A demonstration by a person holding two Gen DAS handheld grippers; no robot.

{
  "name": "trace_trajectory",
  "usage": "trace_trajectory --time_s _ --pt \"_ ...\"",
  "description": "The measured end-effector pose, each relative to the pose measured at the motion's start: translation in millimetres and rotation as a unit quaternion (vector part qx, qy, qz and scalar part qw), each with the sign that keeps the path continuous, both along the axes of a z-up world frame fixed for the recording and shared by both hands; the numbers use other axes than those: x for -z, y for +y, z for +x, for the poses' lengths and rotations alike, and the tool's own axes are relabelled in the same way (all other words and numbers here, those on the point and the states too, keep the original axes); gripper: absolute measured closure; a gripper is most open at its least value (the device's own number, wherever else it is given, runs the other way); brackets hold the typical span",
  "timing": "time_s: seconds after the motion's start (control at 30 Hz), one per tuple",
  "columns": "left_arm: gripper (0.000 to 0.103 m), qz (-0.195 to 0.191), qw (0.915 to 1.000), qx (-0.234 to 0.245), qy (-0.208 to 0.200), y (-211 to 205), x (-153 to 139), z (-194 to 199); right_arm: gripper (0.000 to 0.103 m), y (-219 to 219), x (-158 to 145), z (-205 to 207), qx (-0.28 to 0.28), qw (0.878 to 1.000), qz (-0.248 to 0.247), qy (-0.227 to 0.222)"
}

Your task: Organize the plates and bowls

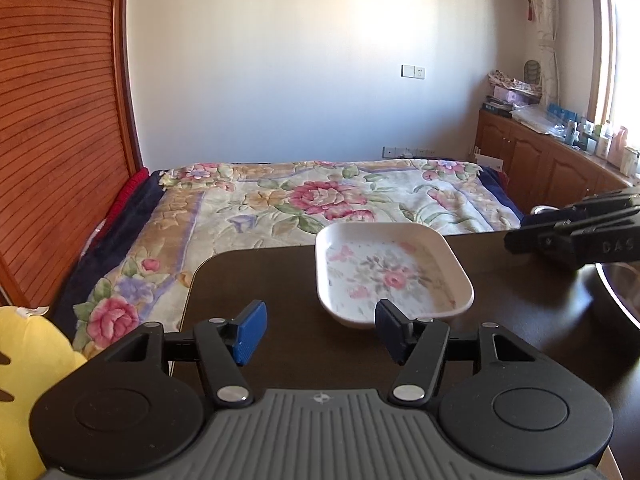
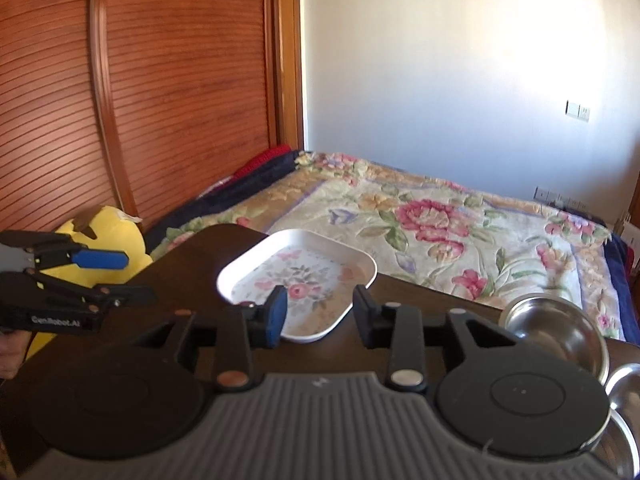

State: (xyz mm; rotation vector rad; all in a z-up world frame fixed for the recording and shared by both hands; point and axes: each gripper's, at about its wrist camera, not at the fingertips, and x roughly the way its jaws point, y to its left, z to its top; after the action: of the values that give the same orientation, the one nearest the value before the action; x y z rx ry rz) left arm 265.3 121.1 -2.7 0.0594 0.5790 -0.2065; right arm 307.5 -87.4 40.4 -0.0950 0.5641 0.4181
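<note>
A white square plate with a flower print lies on the dark table. My left gripper stands open just short of the plate's near edge, with nothing between its blue pads. In the right wrist view the plate sits just beyond my right gripper, which is open, its pads apart and not pressing on the rim. A steel bowl stands to the right, with a second steel bowl at the lower right corner. Each gripper shows in the other's view: the right gripper and the left gripper.
Beyond the table lies a bed with a floral blanket. A yellow plush toy sits off the table's left side, in front of a slatted wooden wardrobe. A wooden cabinet with clutter stands at the far right.
</note>
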Motion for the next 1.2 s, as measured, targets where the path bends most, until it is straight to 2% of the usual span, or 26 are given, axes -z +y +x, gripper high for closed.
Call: trace_trajectory --time_s 0.17,0.27,0.5,0.57,0.67,0.77,0.87,0.93,1.03,1.2 --pt "0.040 0.000 0.9999 0.008 0.006 -3 4 29 0.065 6 8 29 0.005 0.999 -0.001 0.037" --pt "0.045 -0.003 0.9998 0.013 0.014 -4 9 45 0.065 10 12 43 0.006 0.998 -0.014 0.054" --pt "0.071 -0.002 0.9990 0.022 0.040 -6 24 77 0.065 13 23 74 0.006 0.995 -0.039 0.095" --pt "0.071 -0.001 0.9988 0.025 0.041 -7 26 84 0.065 12 26 81 0.008 0.993 -0.039 0.107" --pt "0.073 0.002 0.9986 0.028 0.045 -7 31 92 0.075 14 30 91 0.007 0.992 -0.045 0.122" --pt "0.075 0.004 0.9984 0.028 0.049 -7 35 97 0.077 14 34 97 0.009 0.990 -0.044 0.133" --pt "0.080 0.001 0.9981 0.028 0.054 -8 38 100 0.077 15 38 101 0.011 0.989 -0.050 0.142" --pt "0.088 0.000 0.9978 0.033 0.058 -9 41 100 0.078 15 41 103 0.009 0.988 -0.050 0.149" --pt "0.088 0.001 0.9976 0.033 0.061 -10 42 101 0.084 16 42 105 0.000 0.986 -0.050 0.157" --pt "0.088 0.002 0.9975 0.034 0.061 -12 45 101 0.086 20 43 105 -0.002 0.986 -0.054 0.160"
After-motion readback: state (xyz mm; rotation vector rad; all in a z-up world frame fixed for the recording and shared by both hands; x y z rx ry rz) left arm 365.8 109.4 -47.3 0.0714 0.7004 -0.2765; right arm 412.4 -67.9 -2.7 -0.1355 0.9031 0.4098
